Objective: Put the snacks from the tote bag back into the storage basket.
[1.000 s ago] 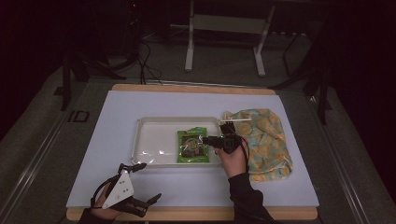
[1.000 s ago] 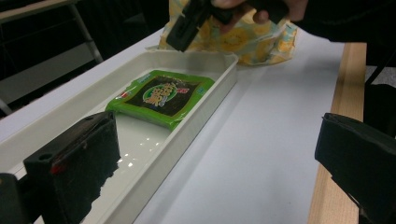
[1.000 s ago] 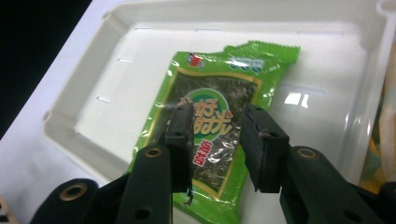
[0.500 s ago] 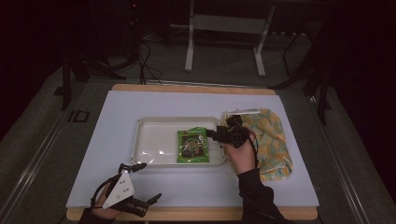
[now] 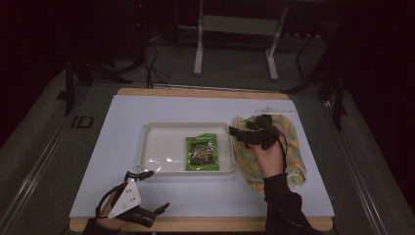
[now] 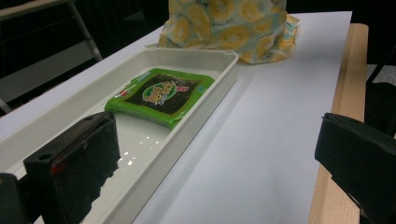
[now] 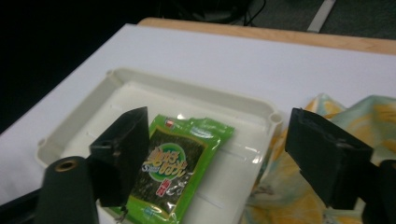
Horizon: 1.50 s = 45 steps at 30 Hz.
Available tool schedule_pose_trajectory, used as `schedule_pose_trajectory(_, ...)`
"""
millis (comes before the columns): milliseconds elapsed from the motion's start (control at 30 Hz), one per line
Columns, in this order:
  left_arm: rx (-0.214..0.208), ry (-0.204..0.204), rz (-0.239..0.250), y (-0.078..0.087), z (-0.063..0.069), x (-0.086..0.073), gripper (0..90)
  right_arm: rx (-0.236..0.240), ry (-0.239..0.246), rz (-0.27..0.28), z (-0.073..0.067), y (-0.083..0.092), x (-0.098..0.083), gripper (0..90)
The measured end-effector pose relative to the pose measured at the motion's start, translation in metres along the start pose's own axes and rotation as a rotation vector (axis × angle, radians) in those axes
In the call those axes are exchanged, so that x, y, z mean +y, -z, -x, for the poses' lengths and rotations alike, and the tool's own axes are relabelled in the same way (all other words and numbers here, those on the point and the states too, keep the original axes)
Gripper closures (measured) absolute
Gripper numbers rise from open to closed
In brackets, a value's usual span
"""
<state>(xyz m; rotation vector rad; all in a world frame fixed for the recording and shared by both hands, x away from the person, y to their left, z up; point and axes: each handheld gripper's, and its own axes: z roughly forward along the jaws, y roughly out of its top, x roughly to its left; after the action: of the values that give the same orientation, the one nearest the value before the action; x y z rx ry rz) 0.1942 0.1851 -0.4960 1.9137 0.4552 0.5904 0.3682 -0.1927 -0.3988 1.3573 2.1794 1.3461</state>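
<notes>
Green packet (image 7: 175, 170) print legible | high view: right tongs (image 5: 234, 132) spread

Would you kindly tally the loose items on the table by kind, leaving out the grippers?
Tray: 1
Green snack packet: 1
Yellow patterned bag: 1
Total: 3

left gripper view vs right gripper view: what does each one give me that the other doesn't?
Left gripper view alone: the left gripper, jaws wide apart, and the table's near wooden edge at its right. Right gripper view alone: the right gripper, jaws open, above the tray's rim beside the bag, and the table's far wooden edge. Both: the white tray, the green snack packet lying flat in it, and the lemon-print bag beside the tray.
</notes>
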Motion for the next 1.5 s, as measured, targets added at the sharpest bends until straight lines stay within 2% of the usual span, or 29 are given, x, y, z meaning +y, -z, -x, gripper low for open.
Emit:
schedule_pose_trajectory(33, 0.000, -0.001, -0.001, 0.000, 0.000, 0.000, 0.5, -0.015, 0.001, 0.008, 0.002, 0.002, 0.001, 20.6)
schedule_pose_trajectory(100, 0.001, 0.000, -0.001, 0.000, 0.000, 0.000, 0.5, -0.014, 0.012, 0.011, 0.005, 0.007, 0.002, 16.0)
schedule_pose_trajectory(233, -0.001, -0.002, -0.002, 0.000, 0.000, 0.000, 0.5, -0.059, 0.038, 0.024, 0.011, 0.017, 0.003, 16.1)
schedule_pose_trajectory(400, -0.001, -0.002, -0.003, 0.000, 0.000, 0.000, 0.5, -0.087, 0.035, 0.038, 0.022, 0.026, 0.000, 15.3)
schedule_pose_trajectory(533, -0.001, -0.002, -0.004, 0.000, 0.000, 0.000, 0.5, -0.098, 0.032, 0.047, 0.029, 0.029, -0.005, 15.2)
schedule_pose_trajectory(633, -0.001, -0.003, -0.005, 0.000, 0.000, 0.000, 0.5, -0.106, 0.049, 0.054, 0.035, 0.032, -0.009, 15.4)
schedule_pose_trajectory(900, -0.002, -0.005, -0.009, -0.001, 0.001, 0.000, 0.5, -0.119, 0.041, 0.062, 0.047, 0.041, -0.021, 15.3)
schedule_pose_trajectory(1067, -0.003, -0.006, -0.011, -0.001, 0.001, 0.000, 0.5, -0.112, 0.036, 0.093, 0.054, 0.049, -0.028, 15.7)
schedule_pose_trajectory(1500, -0.003, -0.006, -0.009, -0.001, 0.001, 0.000, 0.5, -0.174, 0.042, 0.114, 0.073, 0.062, -0.052, 15.7)
